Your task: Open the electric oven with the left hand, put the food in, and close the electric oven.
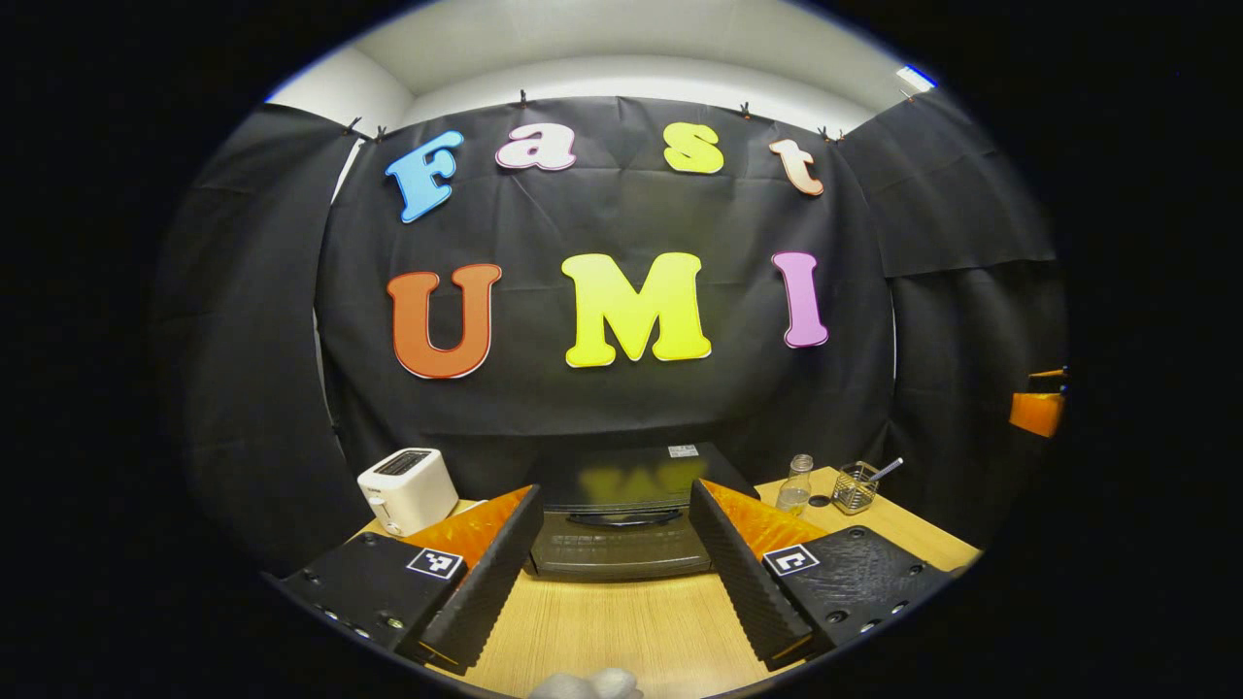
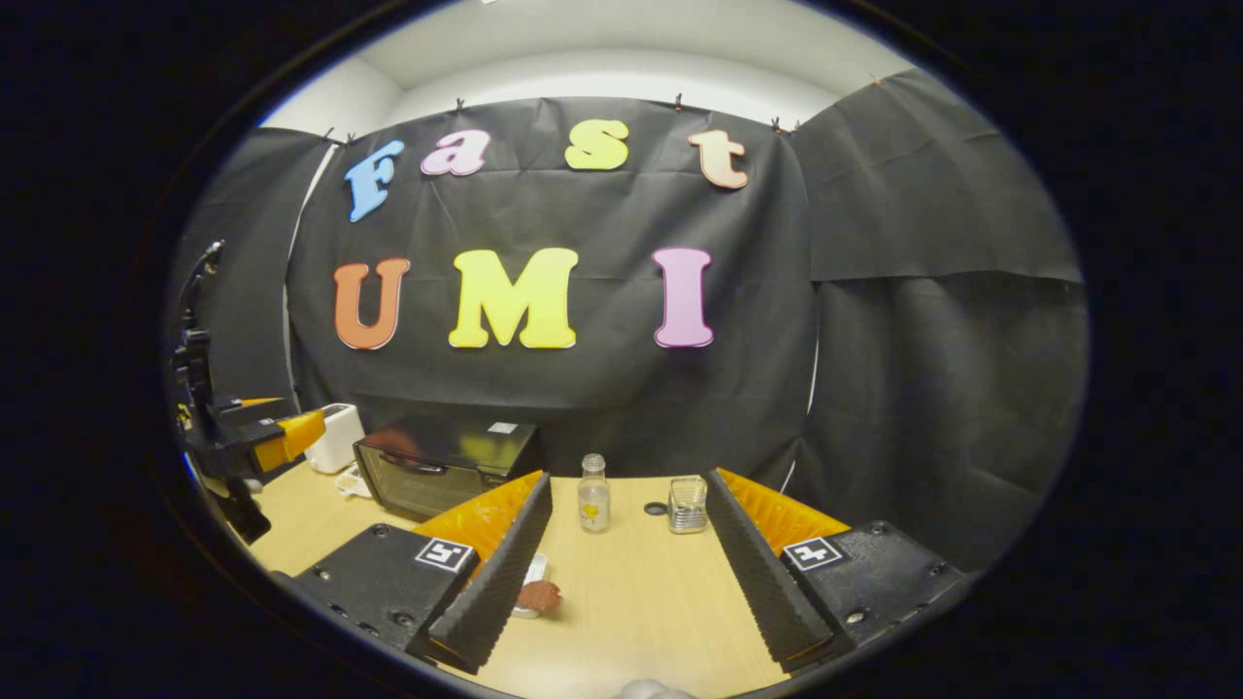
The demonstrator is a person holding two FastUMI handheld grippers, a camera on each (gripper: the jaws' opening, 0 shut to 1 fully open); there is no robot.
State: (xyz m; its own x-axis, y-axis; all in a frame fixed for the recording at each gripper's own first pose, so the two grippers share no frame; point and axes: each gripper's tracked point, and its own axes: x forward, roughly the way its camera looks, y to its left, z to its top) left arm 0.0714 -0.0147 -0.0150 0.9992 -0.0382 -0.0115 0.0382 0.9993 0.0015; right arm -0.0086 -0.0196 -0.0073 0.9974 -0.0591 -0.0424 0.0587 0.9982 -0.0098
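Left gripper (image 1: 617,558) spread wide, holding nothing, low centre of the left gripper view, aimed straight at the electric oven (image 1: 621,515). Oven sits centre frame on the wooden table (image 1: 631,631), door shut, handle (image 1: 621,519) a dark bar across the top of the door, lying between the two fingers but well beyond the tips. Right gripper (image 2: 631,558) also wide open and empty, low centre of the right gripper view. Food (image 2: 536,595), a reddish-brown piece on a small white dish, just beside the left-hand finger at lower centre there; oven in mid left of that view.

Step in hand, likely: reach for the handle. Best to advance level, centre the bar between the fingers, close only once both pads flank it, then pull down and outward along the door's hinge arc. Worth watching: toaster (image 1: 408,490) at lower left, glass bottle (image 1: 796,483) and wire basket (image 1: 855,488) at lower right, all close to the oven's sides.
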